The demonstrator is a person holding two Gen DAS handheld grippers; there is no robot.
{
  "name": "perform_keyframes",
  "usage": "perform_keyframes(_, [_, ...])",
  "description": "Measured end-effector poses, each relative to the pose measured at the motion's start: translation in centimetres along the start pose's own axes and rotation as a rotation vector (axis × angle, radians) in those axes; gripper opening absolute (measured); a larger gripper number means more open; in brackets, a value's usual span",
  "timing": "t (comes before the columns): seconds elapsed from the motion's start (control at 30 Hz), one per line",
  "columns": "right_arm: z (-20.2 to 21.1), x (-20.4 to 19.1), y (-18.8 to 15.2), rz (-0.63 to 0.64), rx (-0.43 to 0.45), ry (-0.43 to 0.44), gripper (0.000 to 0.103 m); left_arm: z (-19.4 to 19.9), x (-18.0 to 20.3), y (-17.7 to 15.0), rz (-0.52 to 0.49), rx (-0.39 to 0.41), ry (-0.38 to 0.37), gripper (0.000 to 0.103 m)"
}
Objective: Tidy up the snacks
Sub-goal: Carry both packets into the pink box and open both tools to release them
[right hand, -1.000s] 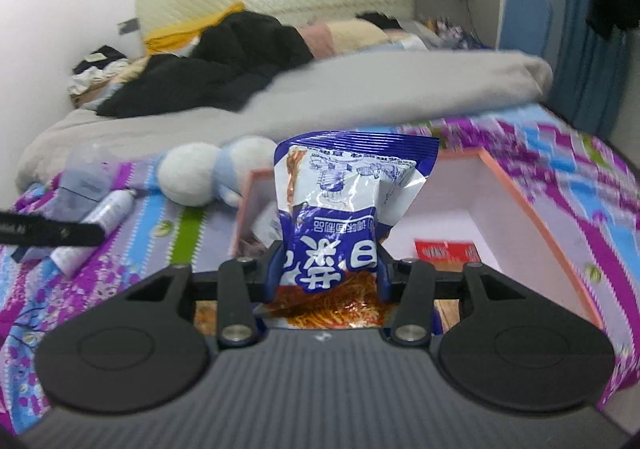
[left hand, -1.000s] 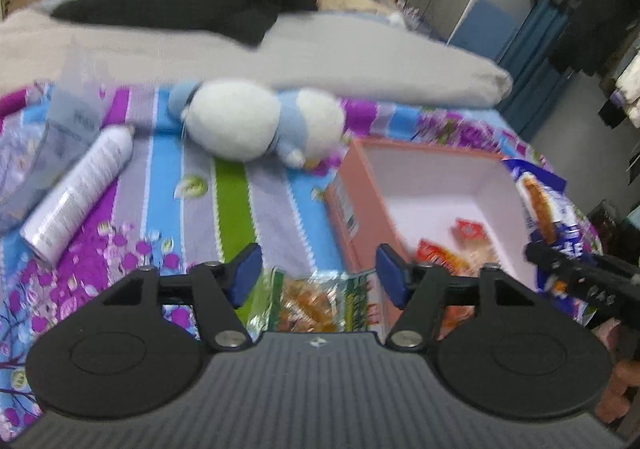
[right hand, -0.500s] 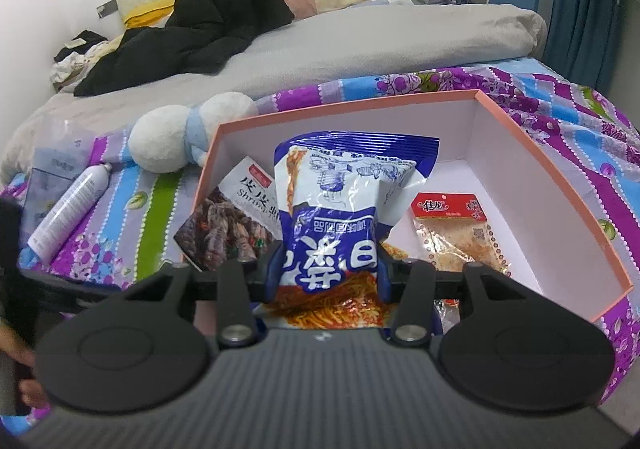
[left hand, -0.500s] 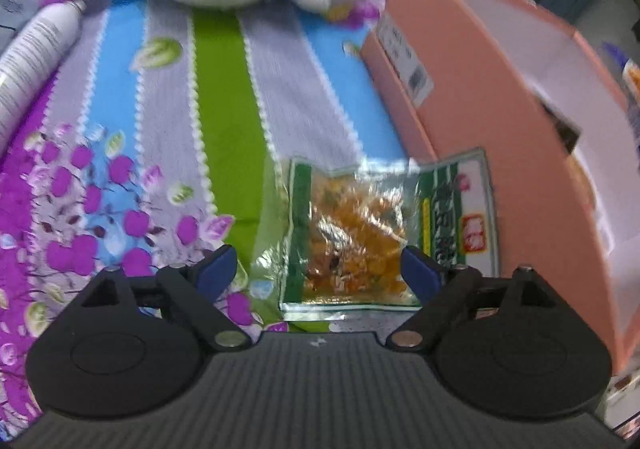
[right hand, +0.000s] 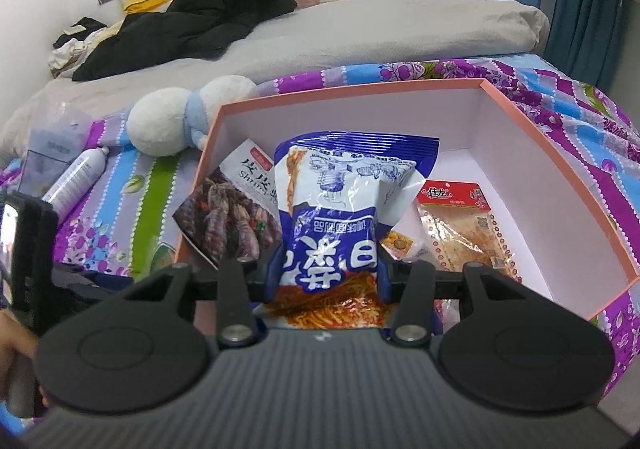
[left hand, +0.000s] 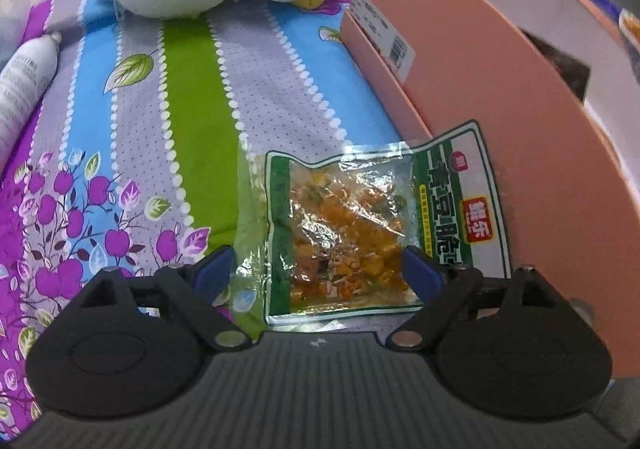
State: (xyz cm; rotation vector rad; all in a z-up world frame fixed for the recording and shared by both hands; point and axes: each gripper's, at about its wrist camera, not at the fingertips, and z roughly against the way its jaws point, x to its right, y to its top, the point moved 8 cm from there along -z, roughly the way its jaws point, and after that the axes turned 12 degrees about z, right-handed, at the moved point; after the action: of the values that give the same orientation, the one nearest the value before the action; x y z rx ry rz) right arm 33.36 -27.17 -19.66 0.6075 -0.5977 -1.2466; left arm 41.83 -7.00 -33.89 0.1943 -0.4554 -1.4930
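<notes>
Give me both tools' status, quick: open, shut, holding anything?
Left tool: open, holding nothing, fingers either side of the green snack packet on the bedspread.
Right tool: shut on the blue noodle bag, over the pink box.

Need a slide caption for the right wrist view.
Right gripper holds a blue noodle bag over the pink box of snacks.

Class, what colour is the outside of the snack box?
Salmon pink box, seen best in the left wrist view.
</notes>
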Motion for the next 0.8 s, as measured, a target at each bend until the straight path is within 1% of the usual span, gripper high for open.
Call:
perform_keyframes(0.03, [0.0, 0.0, 0.0, 0.001, 0.002, -0.003, 0.048, -0.1, 0.2, -0.1, -0.010, 0.003, 0.009, 0.091])
perform_keyframes(0.1, [0.1, 0.1, 0.0, -0.002, 0.003, -0.004, 0.048, -0.1, 0.4, -0.1, -0.010, 0.003, 0.004, 0.082])
perform_keyframes(0.13, [0.2, 0.1, 0.0, -0.003, 0.004, -0.005, 0.048, 0.0, 0.5, -0.1, -0.003, 0.000, -0.002, 0.081])
perform_keyframes(0.2, [0.3, 0.1, 0.0, 0.002, 0.006, -0.010, 0.048, 0.3, 0.7, -0.1, 0.001, -0.004, -0.012, 0.067])
perform_keyframes(0.4, [0.7, 0.0, -0.1, -0.005, 0.013, -0.010, 0.048, 1.7, 0.5, -0.7, 0.022, -0.004, 0.000, 0.060])
perform_keyframes(0.53, [1.3, -0.2, -0.1, -0.001, 0.022, -0.010, 0.048, 3.5, -0.3, -1.2, 0.088, 0.008, -0.013, 0.057])
perform_keyframes(0.67, [1.8, -0.3, 0.0, 0.002, 0.033, -0.011, 0.048, 5.9, -1.2, -0.8, 0.144, 0.042, -0.025, 0.056])
perform_keyframes(0.8, [2.3, -0.6, 0.1, 0.001, 0.048, -0.005, 0.048, 9.0, -1.9, 0.3, 0.178, 0.098, -0.035, 0.054])
